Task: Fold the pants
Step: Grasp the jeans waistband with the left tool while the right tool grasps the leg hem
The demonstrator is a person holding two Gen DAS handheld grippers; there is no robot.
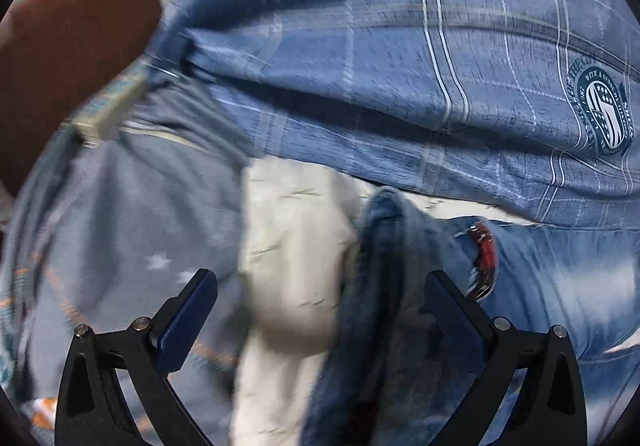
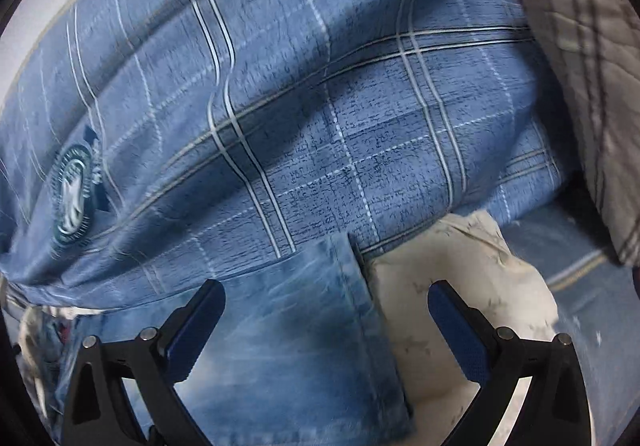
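Note:
Faded blue jeans [image 1: 560, 286] lie on a pale sheet [image 1: 296, 246], with a red-trimmed pocket edge [image 1: 486, 258] showing. In the left wrist view a bunched fold of denim [image 1: 384, 286] rises between the fingers of my left gripper [image 1: 322, 282], which stands open around it without pinching. In the right wrist view a trouser leg [image 2: 288, 334] with its hem at the far end lies flat. My right gripper [image 2: 326, 292] is open above that leg's right edge, its left finger [image 2: 200, 326] over denim and its right finger [image 2: 456, 326] over the sheet [image 2: 448, 286].
A large blue plaid quilt [image 2: 320, 106] with a round crest print [image 2: 74, 202] is heaped just beyond the jeans. A brown pillow [image 1: 72, 46] sits at far left, and a grey quilted cushion [image 2: 580, 66] at far right. A grey-blue patterned cover [image 1: 140, 226] lies left.

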